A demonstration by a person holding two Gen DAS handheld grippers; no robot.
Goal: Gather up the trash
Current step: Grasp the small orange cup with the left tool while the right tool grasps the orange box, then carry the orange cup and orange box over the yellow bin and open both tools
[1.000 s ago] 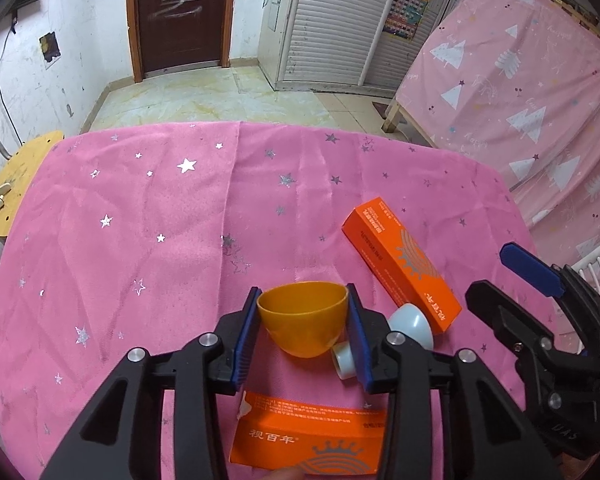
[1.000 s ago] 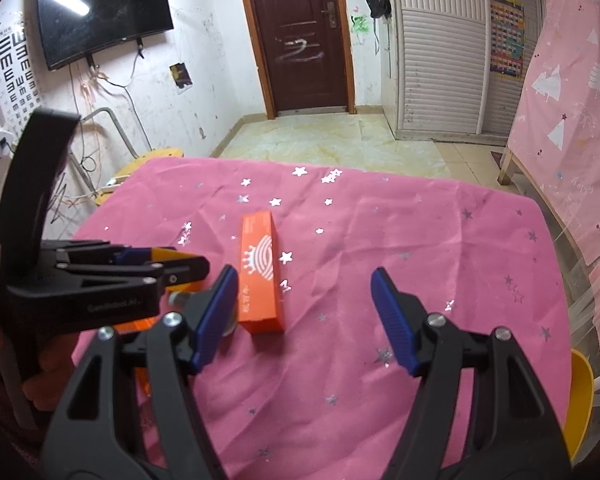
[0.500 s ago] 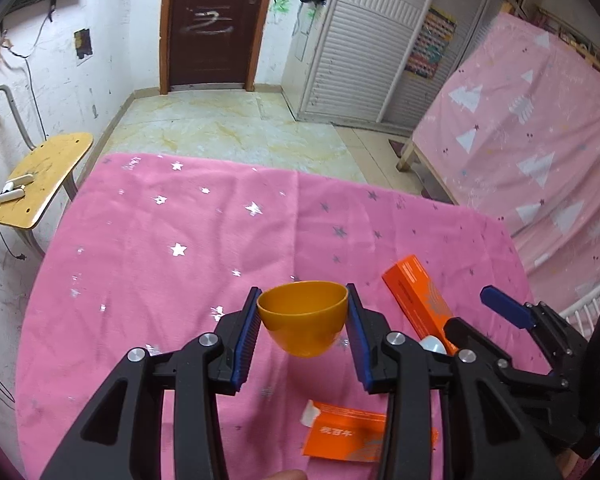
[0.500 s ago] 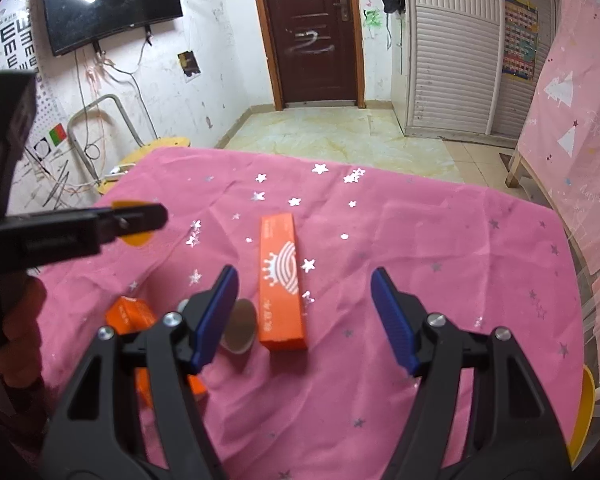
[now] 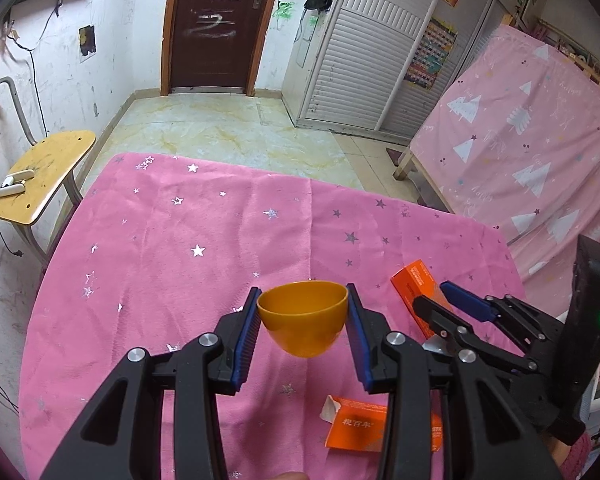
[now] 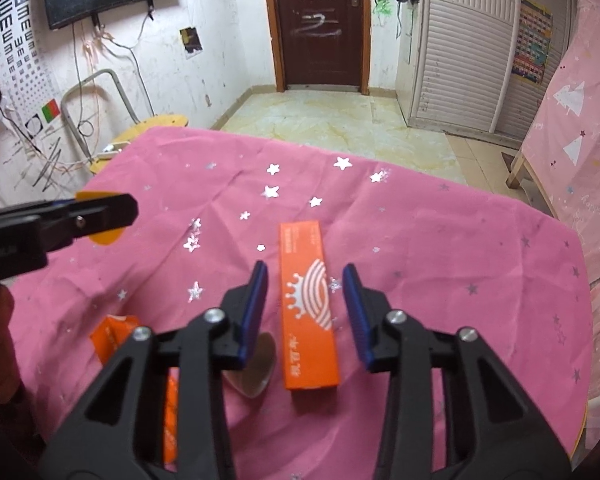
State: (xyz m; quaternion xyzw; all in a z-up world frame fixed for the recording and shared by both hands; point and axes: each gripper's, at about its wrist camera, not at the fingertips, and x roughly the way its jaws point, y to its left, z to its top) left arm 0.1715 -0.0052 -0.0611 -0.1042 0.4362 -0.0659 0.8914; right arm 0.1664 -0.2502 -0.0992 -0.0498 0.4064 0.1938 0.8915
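Presently left tongs point(image 5: 302, 322) clamp orange cup point(image 5: 302, 317); right tongs point(image 6: 305, 312) closing around orange box point(image 6: 307, 304).

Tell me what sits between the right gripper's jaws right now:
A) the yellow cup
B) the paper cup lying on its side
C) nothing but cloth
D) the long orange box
D: in the right wrist view the long orange box lies on the cloth between the jaws of the right gripper, which are closing and do not yet touch it.

Flat orange box point(image 5: 360, 428) partly hidden behind left hand-held gripper point(image 5: 303, 322) finger; print too small.
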